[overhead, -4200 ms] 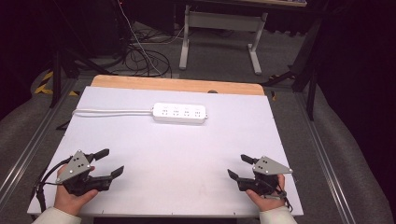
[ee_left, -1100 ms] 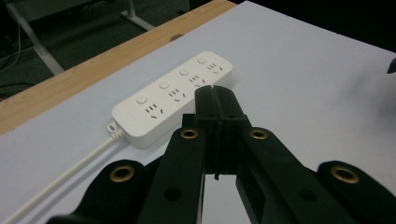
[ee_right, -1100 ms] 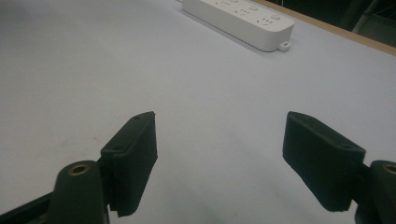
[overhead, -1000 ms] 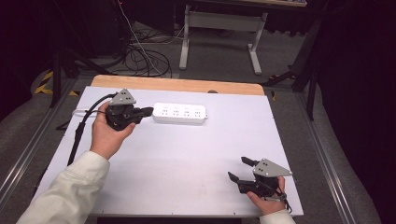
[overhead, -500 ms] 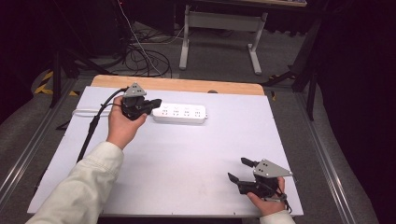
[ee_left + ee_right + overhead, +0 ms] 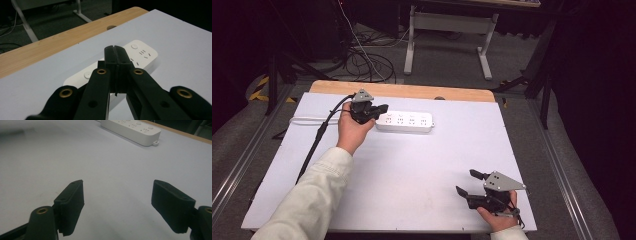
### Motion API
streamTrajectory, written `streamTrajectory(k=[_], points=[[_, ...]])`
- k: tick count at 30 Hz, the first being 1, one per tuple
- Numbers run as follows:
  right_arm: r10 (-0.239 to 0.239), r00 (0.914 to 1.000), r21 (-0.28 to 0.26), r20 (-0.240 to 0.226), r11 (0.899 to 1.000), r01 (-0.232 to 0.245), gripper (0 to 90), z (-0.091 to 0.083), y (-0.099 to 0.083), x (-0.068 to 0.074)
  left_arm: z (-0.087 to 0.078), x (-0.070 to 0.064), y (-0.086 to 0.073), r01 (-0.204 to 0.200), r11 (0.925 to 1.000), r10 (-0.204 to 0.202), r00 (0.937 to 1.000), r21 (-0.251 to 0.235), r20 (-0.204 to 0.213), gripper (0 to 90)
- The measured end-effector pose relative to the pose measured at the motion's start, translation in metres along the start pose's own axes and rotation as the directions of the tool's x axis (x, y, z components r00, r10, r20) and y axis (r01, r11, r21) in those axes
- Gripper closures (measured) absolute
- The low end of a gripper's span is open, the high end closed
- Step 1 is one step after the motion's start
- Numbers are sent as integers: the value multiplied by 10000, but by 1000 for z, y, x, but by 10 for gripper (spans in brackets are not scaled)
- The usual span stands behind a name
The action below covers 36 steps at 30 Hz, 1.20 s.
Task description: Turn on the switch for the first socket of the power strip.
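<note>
The white power strip (image 6: 406,121) lay flat near the far edge of the white table (image 6: 412,170), its white cord (image 6: 307,120) running off toward your left. Your left gripper (image 6: 379,111) sat at the strip's left end, jaws pressed together with nothing between them, tips over the strip's top by the first round button (image 6: 88,74). Your right gripper (image 6: 468,182) rested well apart from the strip at the table's near right corner, jaws spread wide and empty.
</note>
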State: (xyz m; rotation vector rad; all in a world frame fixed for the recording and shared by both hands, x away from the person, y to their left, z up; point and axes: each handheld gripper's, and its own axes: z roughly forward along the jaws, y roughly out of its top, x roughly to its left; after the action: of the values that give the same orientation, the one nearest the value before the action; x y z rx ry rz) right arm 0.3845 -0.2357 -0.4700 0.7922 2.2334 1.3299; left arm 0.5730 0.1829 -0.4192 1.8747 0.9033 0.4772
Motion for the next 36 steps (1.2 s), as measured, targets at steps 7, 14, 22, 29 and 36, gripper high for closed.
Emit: streamTrajectory(k=[7,14,22,29,36], points=[[-7,10000,-50,-50,10000,6,271,-2,0,1,15,4,-3,-52,10000,51,9999,-24,-147,900],[40,9999,-184,-141,9998,-43,271,-4,0,1,28,10,-6,6,10000,-9,9995,-79,-323,900],[70,9998,-227,-199,9997,-74,271,-4,0,1,42,13,-10,-60,9995,75,9989,318,-472,900],[81,9997,-240,-244,9997,-87,271,-4,-1,0,52,17,-16,40,9984,-2,9979,567,-653,900],[108,9995,-281,-283,9995,-116,271,-5,-1,0,57,19,-21,-26,9968,100,9957,803,-926,900]])
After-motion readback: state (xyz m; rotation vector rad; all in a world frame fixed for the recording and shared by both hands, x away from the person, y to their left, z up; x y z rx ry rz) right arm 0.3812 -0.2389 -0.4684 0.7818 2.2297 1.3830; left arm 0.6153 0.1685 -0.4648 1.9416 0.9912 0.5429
